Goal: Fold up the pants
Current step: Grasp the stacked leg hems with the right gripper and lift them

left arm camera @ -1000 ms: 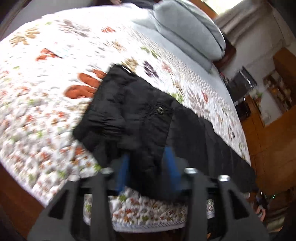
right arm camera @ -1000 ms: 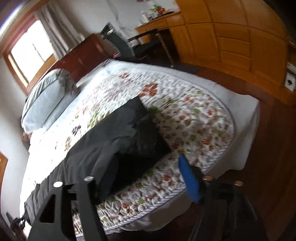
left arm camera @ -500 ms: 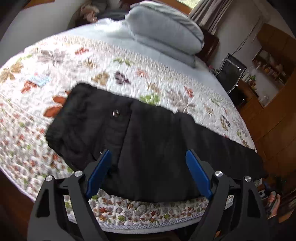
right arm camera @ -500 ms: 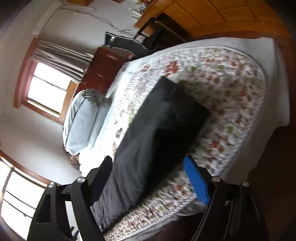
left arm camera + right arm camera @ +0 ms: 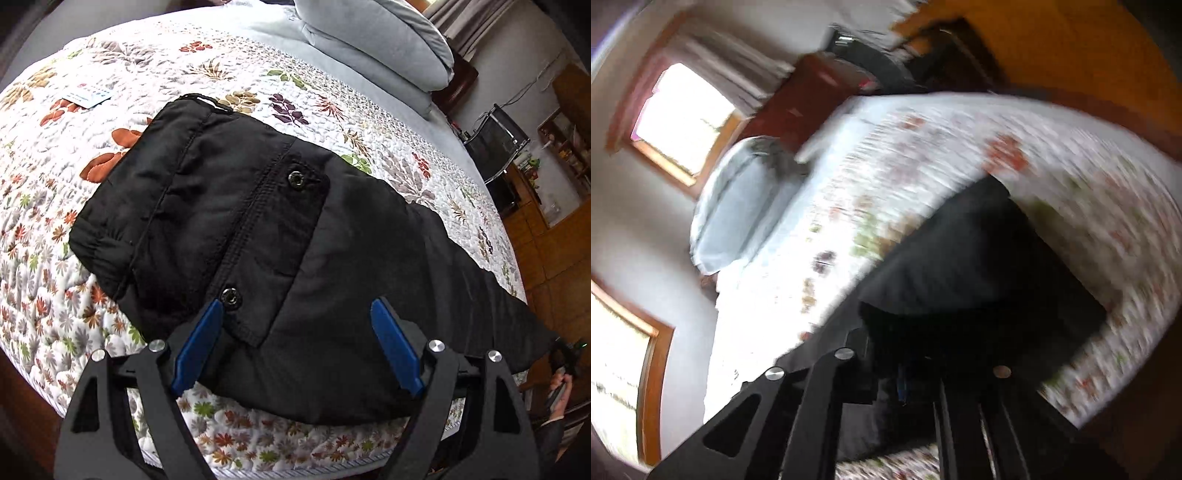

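We count one pair of black pants (image 5: pixel 303 236) on one floral quilt (image 5: pixel 229 70). Two metal snap buttons show on the pants: one (image 5: pixel 296 180) on the pocket flap, one (image 5: pixel 229 296) lower down. We see one small light card (image 5: pixel 88 95) on the quilt, one grey pillow (image 5: pixel 373 40), two windows, the upper (image 5: pixel 683 118) and the lower (image 5: pixel 617 376), and two grippers, left (image 5: pixel 297 350) and right (image 5: pixel 905 380).

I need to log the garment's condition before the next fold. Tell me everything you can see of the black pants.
The black pants look padded, of matte woven fabric with stitched seams. They lie flat on the floral quilt, already folded lengthwise, waistband to the left, legs running off to the right edge. A pocket flap carries two metal snaps. The left gripper hovers open above the near edge. The right gripper looks shut on dark cloth, though blur hides the pads.
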Available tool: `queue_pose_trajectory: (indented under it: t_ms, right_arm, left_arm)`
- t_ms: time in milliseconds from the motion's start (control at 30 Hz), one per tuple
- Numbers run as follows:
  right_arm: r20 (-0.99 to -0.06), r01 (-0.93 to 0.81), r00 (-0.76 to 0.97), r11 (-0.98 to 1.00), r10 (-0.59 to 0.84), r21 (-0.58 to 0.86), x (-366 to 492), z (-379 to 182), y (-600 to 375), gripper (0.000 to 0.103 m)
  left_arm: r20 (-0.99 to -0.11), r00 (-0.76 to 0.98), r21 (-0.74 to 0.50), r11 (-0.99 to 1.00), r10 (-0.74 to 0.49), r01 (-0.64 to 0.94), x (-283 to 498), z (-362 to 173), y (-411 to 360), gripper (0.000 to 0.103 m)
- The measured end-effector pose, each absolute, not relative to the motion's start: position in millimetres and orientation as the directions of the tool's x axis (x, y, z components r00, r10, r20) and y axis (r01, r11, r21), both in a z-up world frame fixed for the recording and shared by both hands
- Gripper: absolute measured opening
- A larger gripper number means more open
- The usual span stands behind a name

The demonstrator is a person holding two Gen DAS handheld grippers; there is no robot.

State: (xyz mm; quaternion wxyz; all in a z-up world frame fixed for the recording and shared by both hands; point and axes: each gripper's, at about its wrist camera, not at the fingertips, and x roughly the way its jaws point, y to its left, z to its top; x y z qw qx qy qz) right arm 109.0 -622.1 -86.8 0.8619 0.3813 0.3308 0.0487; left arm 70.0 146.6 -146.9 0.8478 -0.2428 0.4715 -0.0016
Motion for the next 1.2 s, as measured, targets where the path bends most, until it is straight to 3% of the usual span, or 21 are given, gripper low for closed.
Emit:
queue_pose_trajectory:
  t_ms: [67, 133, 300, 400, 567, 733, 800, 833, 900, 933, 1100, 1200]
  right_arm:
    - [-0.479, 0.134, 0.795, 0.663, 0.373, 0.737, 112, -82, -625, 0.006]
    - [-0.501, 0.175, 0.789, 0.65, 0.357, 0.74, 110, -89, -631, 0.006]
    - [-0.724, 0.462, 0.629, 0.612, 0.283, 0.642, 89, -162, -657, 0.006]
    - [-0.662, 0.46, 0.673, 0.515, 0.33, 0.724, 62, -189, -665, 0.009]
    - [-0.633, 0.424, 0.712, 0.534, 0.303, 0.732, 50, -182, -667, 0.021]
    - [-0.699, 0.483, 0.673, 0.571, 0.243, 0.664, 57, -176, -674, 0.019]
    - [-0.718, 0.495, 0.657, 0.587, 0.23, 0.641, 64, -177, -670, 0.02]
    - [-0.717, 0.495, 0.66, 0.587, 0.225, 0.64, 63, -176, -668, 0.023]
    - [-0.699, 0.494, 0.684, 0.572, 0.209, 0.655, 50, -170, -668, 0.047]
    - [-0.684, 0.495, 0.703, 0.557, 0.196, 0.667, 43, -167, -669, 0.066]
    - [-0.606, 0.481, 0.768, 0.438, 0.208, 0.76, 17, -170, -685, 0.069]
    - [-0.617, 0.488, 0.752, 0.434, 0.231, 0.757, 20, -182, -687, 0.069]
  left_arm:
    - [-0.803, 0.553, -0.404, 0.886, -0.224, -0.228, 72, -146, 146, 0.082]
    - [-0.803, 0.553, -0.402, 0.888, -0.224, -0.223, 73, -146, 147, 0.082]
    - [-0.803, 0.546, -0.413, 0.883, -0.239, -0.222, 76, -148, 152, 0.082]
    - [-0.812, 0.535, -0.406, 0.885, -0.234, -0.229, 79, -149, 153, 0.082]
    - [-0.821, 0.53, -0.386, 0.891, -0.213, -0.24, 82, -146, 150, 0.082]
    - [-0.784, 0.6, -0.381, 0.885, -0.157, -0.266, 68, -128, 150, 0.083]
    - [-0.782, 0.612, -0.347, 0.899, -0.12, -0.266, 63, -124, 149, 0.088]
    - [-0.797, 0.597, -0.309, 0.911, -0.092, -0.272, 62, -127, 148, 0.088]
    - [-0.81, 0.581, -0.277, 0.921, -0.071, -0.273, 60, -130, 149, 0.088]
    - [-0.808, 0.585, -0.275, 0.922, -0.069, -0.272, 59, -130, 150, 0.088]
    - [-0.774, 0.632, -0.279, 0.92, -0.046, -0.274, 51, -118, 148, 0.089]
    - [-0.754, 0.654, -0.294, 0.922, -0.063, -0.251, 50, -112, 140, 0.089]
